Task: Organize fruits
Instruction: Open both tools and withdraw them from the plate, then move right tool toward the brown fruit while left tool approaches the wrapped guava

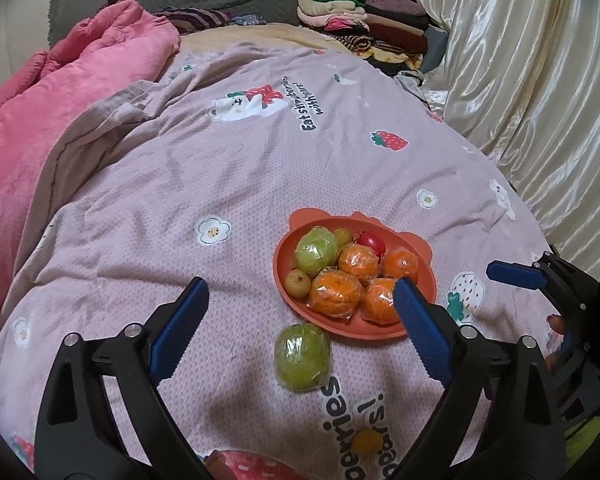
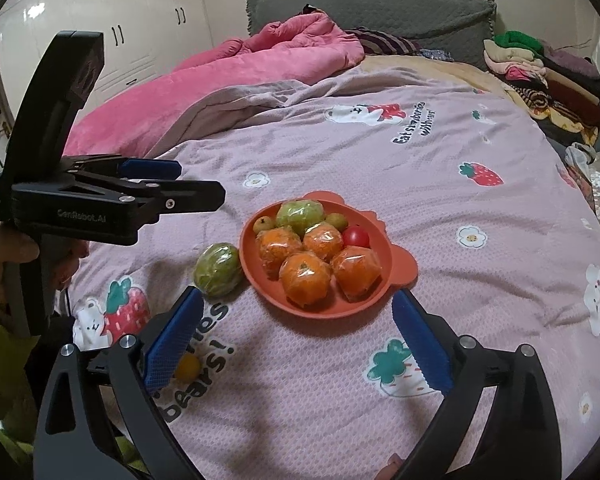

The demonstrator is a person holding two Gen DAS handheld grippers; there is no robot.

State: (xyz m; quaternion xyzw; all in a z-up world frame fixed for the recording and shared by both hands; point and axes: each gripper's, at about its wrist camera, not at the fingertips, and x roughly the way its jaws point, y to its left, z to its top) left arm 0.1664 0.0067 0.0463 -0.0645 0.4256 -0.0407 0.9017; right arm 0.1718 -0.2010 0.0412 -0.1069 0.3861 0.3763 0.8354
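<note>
I had both grippers hanging over the bed with nothing in them. The left gripper (image 1: pixel 302 300) stood with its blue pads wide apart, and in its own view the wrapped green fruit (image 1: pixel 302 357) lay on the bedspread (image 1: pixel 140 184) between them at lower centre, touched by neither pad. The right gripper (image 2: pixel 298 312) was spread just as wide, empty, its pads framing the near rim of the orange plate (image 2: pixel 396 268).

In the left wrist view the plate sat right of centre. It held four oranges in clear wrap; the nearest one (image 1: pixel 336 294) sat toward the front rim. Behind them lay a second wrapped green fruit (image 1: pixel 316 252), a red tomato (image 1: pixel 372 242) at the back, and a small yellow-green fruit (image 1: pixel 298 282) at the left edge. The loose green fruit rested just beside the plate's lower left rim; I could not tell whether it touched.

A small yellow fruit (image 1: pixel 366 442) lay alone on the bedspread at the bottom of the left view, on the printed lettering, well apart from the plate. In the right wrist view that same yellow fruit sat partly hidden behind the left-hand pad.

A pink quilt (image 1: pixel 60 100) was bunched at upper left, folded clothes (image 1: pixel 360 20) were stacked at upper right, and a cream curtain (image 1: pixel 520 80) hung down the right edge.
</note>
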